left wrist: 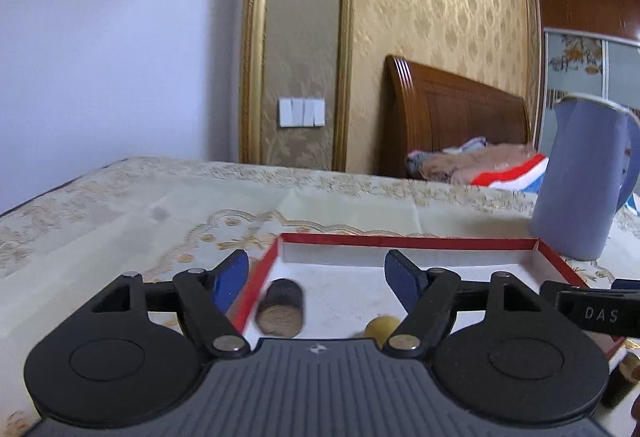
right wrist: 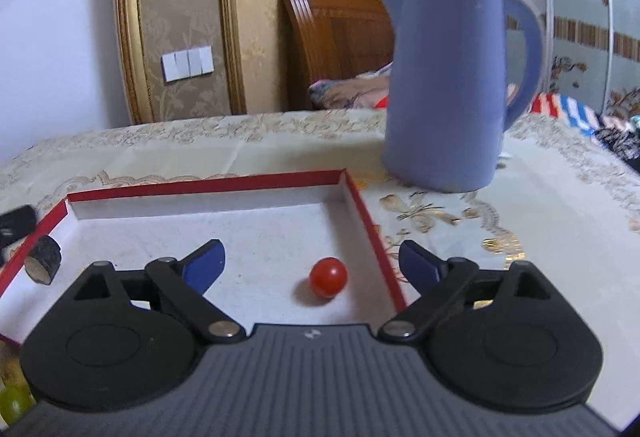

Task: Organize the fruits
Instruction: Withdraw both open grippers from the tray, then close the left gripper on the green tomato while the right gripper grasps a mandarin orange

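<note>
Right now both your grippers, left and right, stand with jaws apart, gripping nothing. Your tomato lies loose in the tray, a dark cylinder by its left wall.

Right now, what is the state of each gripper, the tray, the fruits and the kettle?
Left gripper: open, empty.
Right gripper: open, empty.
Red-rimmed shallow white cardboard tray: holds three items.
Small red round tomato: lying in tray.
Dark cylindrical piece: on its side.
Yellowish round fruit: partly hidden.
Blue plastic kettle: upright.
</note>
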A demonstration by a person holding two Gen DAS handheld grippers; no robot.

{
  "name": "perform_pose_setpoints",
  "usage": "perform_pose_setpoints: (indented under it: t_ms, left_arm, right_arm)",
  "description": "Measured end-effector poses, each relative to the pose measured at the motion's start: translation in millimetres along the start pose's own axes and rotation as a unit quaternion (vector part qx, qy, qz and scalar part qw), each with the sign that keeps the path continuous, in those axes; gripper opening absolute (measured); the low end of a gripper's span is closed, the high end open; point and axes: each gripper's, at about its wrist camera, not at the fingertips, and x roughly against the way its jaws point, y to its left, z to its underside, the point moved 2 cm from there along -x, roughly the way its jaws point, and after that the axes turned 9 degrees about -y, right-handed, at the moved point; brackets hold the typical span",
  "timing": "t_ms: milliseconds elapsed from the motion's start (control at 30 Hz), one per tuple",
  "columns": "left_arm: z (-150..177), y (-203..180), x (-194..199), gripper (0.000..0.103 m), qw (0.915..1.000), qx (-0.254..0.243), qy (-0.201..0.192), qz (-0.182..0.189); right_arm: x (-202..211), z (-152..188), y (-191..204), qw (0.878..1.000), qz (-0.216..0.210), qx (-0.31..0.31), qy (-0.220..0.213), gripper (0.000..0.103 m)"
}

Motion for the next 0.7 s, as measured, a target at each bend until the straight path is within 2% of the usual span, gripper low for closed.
perform_pose_setpoints:
  t_ms: [100, 233, 333, 433, 567, 633, 700]
  left_arm:
    - [4, 15, 16, 0.075, 0.9996, 0.020, 0.016, 0.013]
    - [8, 37, 36, 0.077, 0.9991, 0.033, 0.016, 0.019]
    - [14, 50, 42, 0.078, 0.9965, 0.063, 0.041, 0.037]
    - [21, 58, 45, 0.078, 0.9931, 0.074, 0.078, 0.048]
    - [39, 53, 53, 0.078, 0.9910, 0.038, 0.113, 0.061]
    - [49, 50, 62, 0.078, 0.9910, 0.020, 0.110, 0.073]
    - [46, 51, 67, 0.078, 0.9915, 0.027, 0.095, 0.085]
  right_arm:
    - [20, 7, -7, 1.000, -0.011, -0.018, -0.003, 0.093]
    - [56, 19, -13, 0.999, -0.022, -0.021, -0.026, 0.093]
    - [79, 24, -21, 0.998, -0.025, -0.032, -0.042, 0.093]
    - [91, 30, -31, 0.998, -0.022, -0.046, -0.041, 0.093]
    - [106, 46, -42, 0.999, -0.023, -0.039, -0.020, 0.093]
    - [113, 49, -46, 0.999, -0.031, -0.041, -0.012, 0.093]
    - [119, 51, -46, 0.999, -0.032, -0.029, -0.009, 0.093]
